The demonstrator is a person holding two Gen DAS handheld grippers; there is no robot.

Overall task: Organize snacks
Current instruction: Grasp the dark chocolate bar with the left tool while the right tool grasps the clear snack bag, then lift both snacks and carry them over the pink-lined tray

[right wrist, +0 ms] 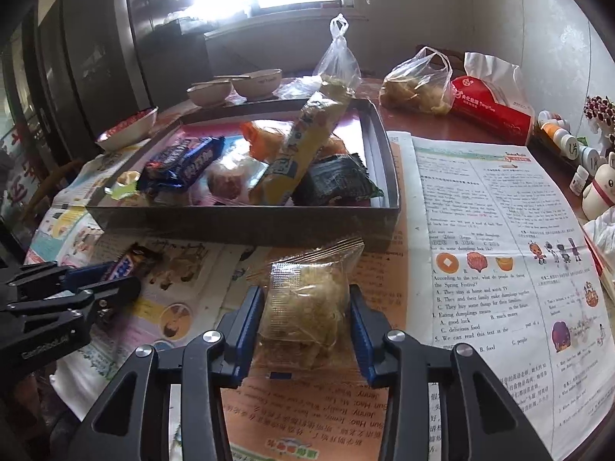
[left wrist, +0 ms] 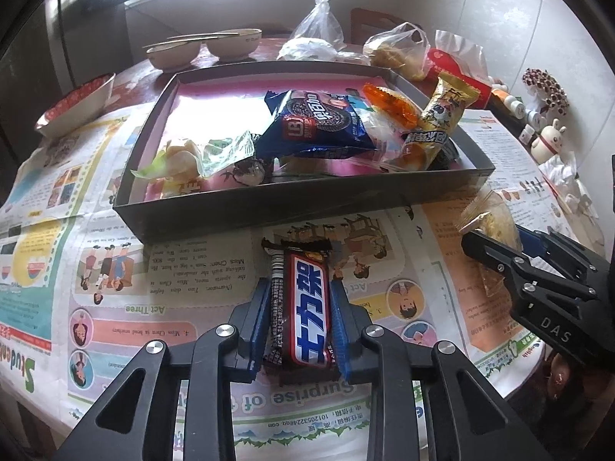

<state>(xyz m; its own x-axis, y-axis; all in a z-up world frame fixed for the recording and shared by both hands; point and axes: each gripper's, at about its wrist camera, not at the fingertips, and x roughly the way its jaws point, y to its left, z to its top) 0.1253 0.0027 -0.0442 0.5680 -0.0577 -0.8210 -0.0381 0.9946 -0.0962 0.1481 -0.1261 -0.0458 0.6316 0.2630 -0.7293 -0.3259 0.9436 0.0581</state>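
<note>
A brown, red and blue chocolate bar (left wrist: 303, 303) lies lengthwise on the newspaper just in front of the box, and my left gripper (left wrist: 300, 292) is shut on it, blue pads pressing both long sides. My right gripper (right wrist: 307, 296) is shut on a clear packet of pale crumbly cake (right wrist: 307, 299), also on the newspaper. The dark shallow box (left wrist: 269, 199) behind them holds several wrapped snacks, among them a blue cookie pack (left wrist: 319, 123) and a long yellow pack (right wrist: 303, 153). In the left wrist view the right gripper (left wrist: 480, 242) sits at the right with the packet (left wrist: 488, 219).
Newspaper sheets (right wrist: 499, 230) cover the table. Behind the box stand two bowls (left wrist: 200, 50), a red-rimmed bowl (left wrist: 77, 103), tied plastic bags (right wrist: 419, 84) and a red tissue pack (right wrist: 496, 111). Small bottles and a rabbit figurine (left wrist: 546, 142) line the right edge.
</note>
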